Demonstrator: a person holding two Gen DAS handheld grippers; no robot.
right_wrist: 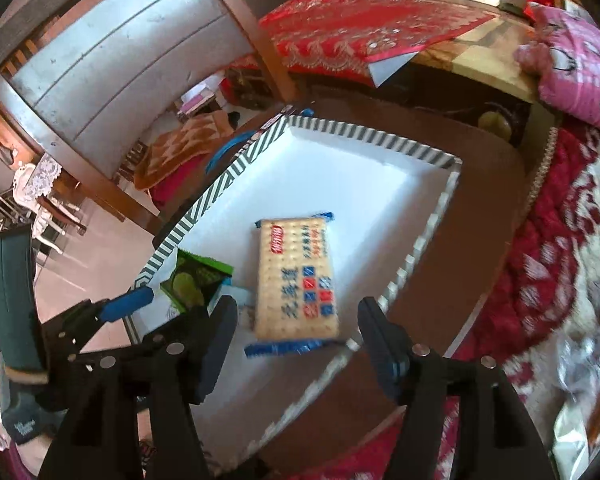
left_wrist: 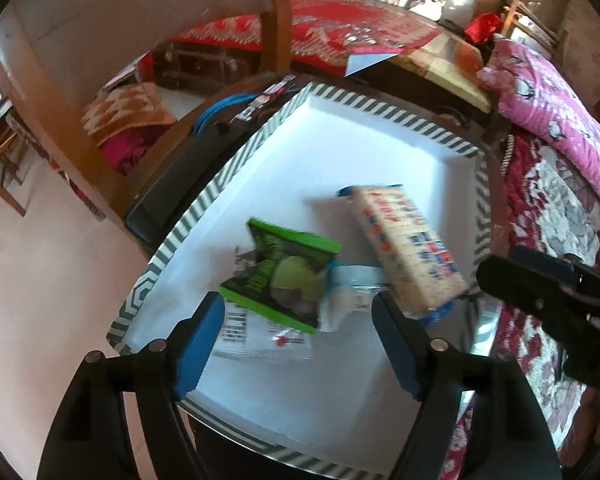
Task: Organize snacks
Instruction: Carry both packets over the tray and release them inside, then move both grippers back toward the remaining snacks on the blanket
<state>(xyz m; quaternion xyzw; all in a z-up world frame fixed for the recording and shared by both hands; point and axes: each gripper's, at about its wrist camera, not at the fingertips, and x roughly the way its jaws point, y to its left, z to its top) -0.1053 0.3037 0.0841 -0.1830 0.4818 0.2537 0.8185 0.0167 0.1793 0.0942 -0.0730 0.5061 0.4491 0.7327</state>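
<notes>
Cracker pack (right_wrist: 296, 278) lies flat inside the striped-rim tray (right_wrist: 364, 136), right of centre, long axis running near-to-far w/ its near end tipped a bit right. Green snack bag (left_wrist: 280, 272) sits just left of it, atop a white packet (left_wrist: 260, 334), corner pointing far-left. Left gripper (left_wrist: 296, 316) & right gripper (right_wrist: 296, 320) both hover over the tray, jaws apart, nothing clamped.
</notes>
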